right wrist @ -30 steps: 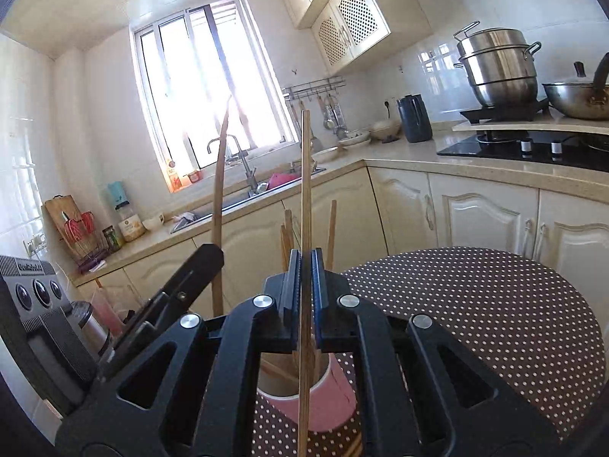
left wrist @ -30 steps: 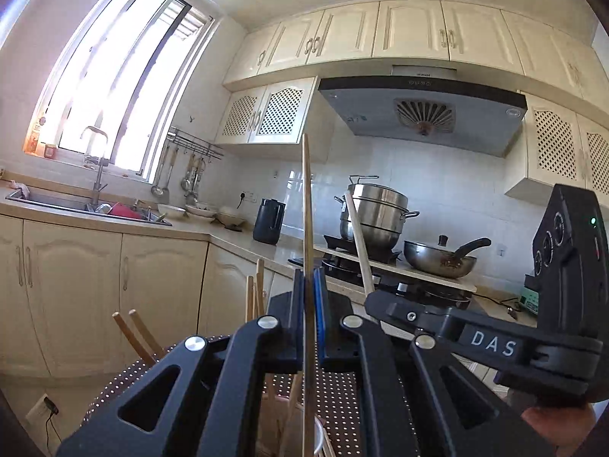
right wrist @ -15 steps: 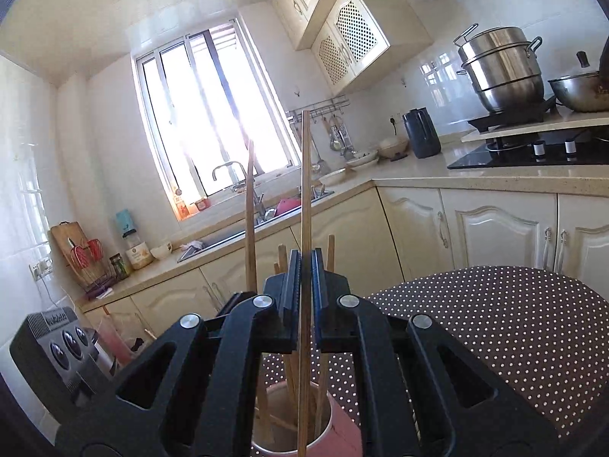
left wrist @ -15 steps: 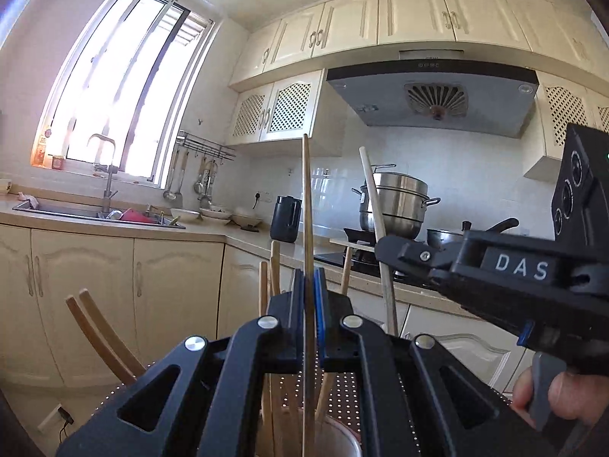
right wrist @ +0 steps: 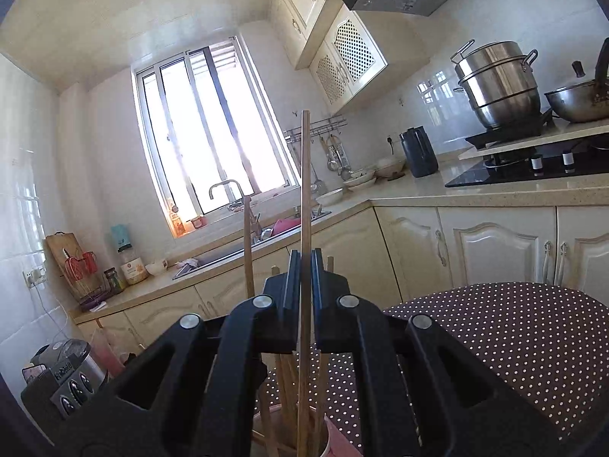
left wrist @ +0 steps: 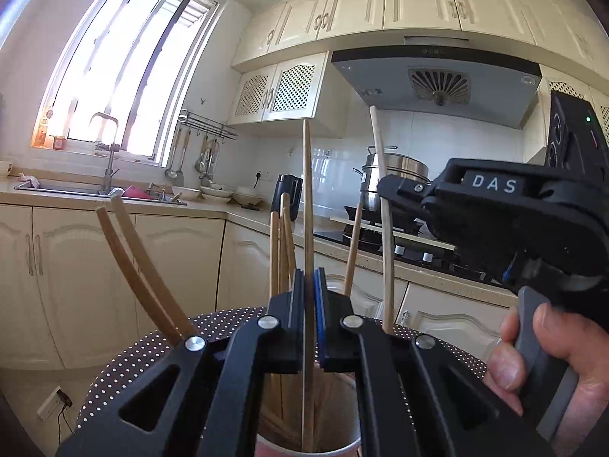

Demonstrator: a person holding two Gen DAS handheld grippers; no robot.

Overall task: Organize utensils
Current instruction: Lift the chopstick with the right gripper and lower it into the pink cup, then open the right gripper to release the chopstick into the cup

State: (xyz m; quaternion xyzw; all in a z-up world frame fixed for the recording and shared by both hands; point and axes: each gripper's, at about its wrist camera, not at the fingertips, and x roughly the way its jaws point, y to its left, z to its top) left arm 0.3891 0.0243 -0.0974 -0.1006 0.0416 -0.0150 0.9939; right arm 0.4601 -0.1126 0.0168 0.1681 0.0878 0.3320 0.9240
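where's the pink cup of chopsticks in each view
Left wrist view: the pink cup sits at the bottom centre, mostly hidden behind the left hand-held gripper, on the dotted table.
Right wrist view: it is at the bottom centre, just right of the middle, below the right hand-held gripper.
Shared landmark: the dark kettle on the counter.

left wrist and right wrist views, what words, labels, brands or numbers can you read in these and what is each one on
"DAS": white letters on the black body of the right gripper, seen in the left wrist view.
Range hood: small marks on its front strip, too small to read.
Black device at the lower left of the right wrist view: a short printed word, too blurred to read.
Jar on the counter: label unreadable.
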